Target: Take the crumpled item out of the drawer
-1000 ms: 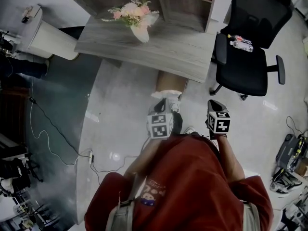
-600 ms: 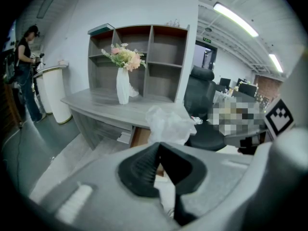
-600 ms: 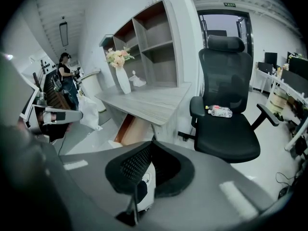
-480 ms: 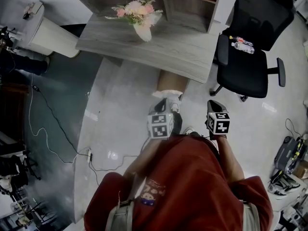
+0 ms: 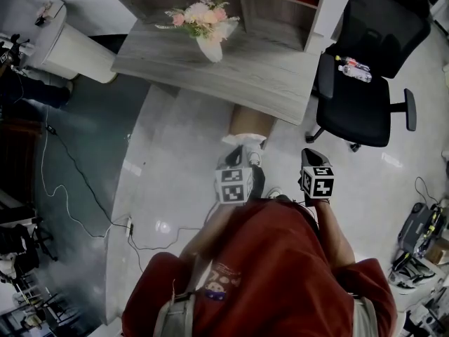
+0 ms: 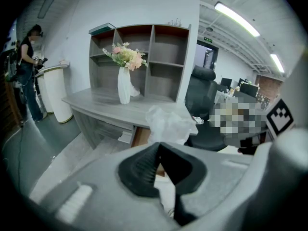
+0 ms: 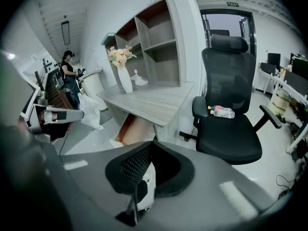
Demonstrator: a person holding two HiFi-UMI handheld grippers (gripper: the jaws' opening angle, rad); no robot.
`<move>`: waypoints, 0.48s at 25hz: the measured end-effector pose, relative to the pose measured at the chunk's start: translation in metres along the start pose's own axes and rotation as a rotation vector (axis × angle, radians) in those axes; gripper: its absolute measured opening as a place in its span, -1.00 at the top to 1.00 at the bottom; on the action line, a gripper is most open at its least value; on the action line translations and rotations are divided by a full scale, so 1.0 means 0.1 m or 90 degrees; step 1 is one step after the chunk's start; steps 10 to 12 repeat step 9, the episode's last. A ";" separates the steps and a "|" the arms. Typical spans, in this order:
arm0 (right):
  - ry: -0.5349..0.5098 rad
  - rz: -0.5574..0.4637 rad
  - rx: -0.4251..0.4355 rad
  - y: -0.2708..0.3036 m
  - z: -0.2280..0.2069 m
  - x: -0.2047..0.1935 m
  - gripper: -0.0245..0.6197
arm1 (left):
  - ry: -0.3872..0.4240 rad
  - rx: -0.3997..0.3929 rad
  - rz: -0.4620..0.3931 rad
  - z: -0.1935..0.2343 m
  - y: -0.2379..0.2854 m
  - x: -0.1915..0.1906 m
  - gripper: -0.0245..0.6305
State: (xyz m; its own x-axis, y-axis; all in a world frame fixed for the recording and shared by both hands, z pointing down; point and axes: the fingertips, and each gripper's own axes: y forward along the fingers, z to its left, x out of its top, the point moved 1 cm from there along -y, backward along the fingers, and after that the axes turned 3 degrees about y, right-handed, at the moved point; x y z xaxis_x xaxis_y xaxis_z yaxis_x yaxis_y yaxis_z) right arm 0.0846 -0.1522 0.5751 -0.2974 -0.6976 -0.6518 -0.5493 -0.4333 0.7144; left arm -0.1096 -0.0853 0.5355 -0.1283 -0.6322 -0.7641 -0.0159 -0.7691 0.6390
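Jutting crumpled item [image 6: 168, 124] sits clamped in left gripper [image 6: 158, 146].

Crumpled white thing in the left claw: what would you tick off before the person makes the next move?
1. Crumpled item out of the drawer: ok, it is held up in front of the desk.
2. Left claw gripping it firmly: ok, the jaws are shut on it.
3. Right claw free to help: ok, shut with nothing in it.
4. Drawer closed: not ok, it stands open under the desk.
5. Nothing else left inside the drawer: cannot tell, its inside is not clearly shown.
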 end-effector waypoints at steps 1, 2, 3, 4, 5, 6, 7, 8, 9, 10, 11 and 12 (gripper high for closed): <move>0.001 0.001 0.000 0.00 0.00 0.00 0.92 | 0.000 0.000 0.001 0.00 0.01 0.00 0.93; 0.002 0.002 0.000 0.01 -0.01 0.00 0.92 | 0.000 0.000 0.001 -0.01 0.01 0.00 0.93; 0.002 0.003 0.001 0.01 -0.01 -0.01 0.92 | 0.000 0.000 0.001 -0.01 0.01 0.01 0.93; 0.003 0.003 0.001 0.01 -0.01 -0.01 0.92 | 0.000 -0.001 0.002 -0.02 0.01 0.01 0.93; 0.003 0.003 0.002 0.01 -0.01 -0.01 0.92 | 0.000 -0.001 0.002 -0.02 0.01 0.01 0.93; 0.003 0.003 0.002 0.01 -0.01 -0.01 0.92 | 0.000 -0.002 0.004 -0.03 0.01 0.01 0.93; 0.004 0.003 0.002 0.00 -0.01 -0.01 0.92 | 0.000 -0.002 0.006 -0.03 0.01 0.00 0.93; 0.005 0.004 0.002 0.00 -0.01 -0.02 0.92 | 0.000 -0.002 0.010 -0.04 0.01 -0.02 0.93; 0.006 0.005 0.003 0.00 -0.01 -0.03 0.92 | 0.000 -0.002 0.013 -0.04 0.02 -0.03 0.93; 0.006 0.005 0.003 0.00 -0.01 -0.03 0.92 | 0.000 -0.002 0.013 -0.04 0.02 -0.03 0.93; 0.006 0.005 0.003 0.00 -0.01 -0.03 0.92 | 0.000 -0.002 0.013 -0.04 0.02 -0.03 0.93; 0.006 0.005 0.003 0.00 -0.01 -0.03 0.92 | 0.000 -0.002 0.013 -0.04 0.02 -0.03 0.93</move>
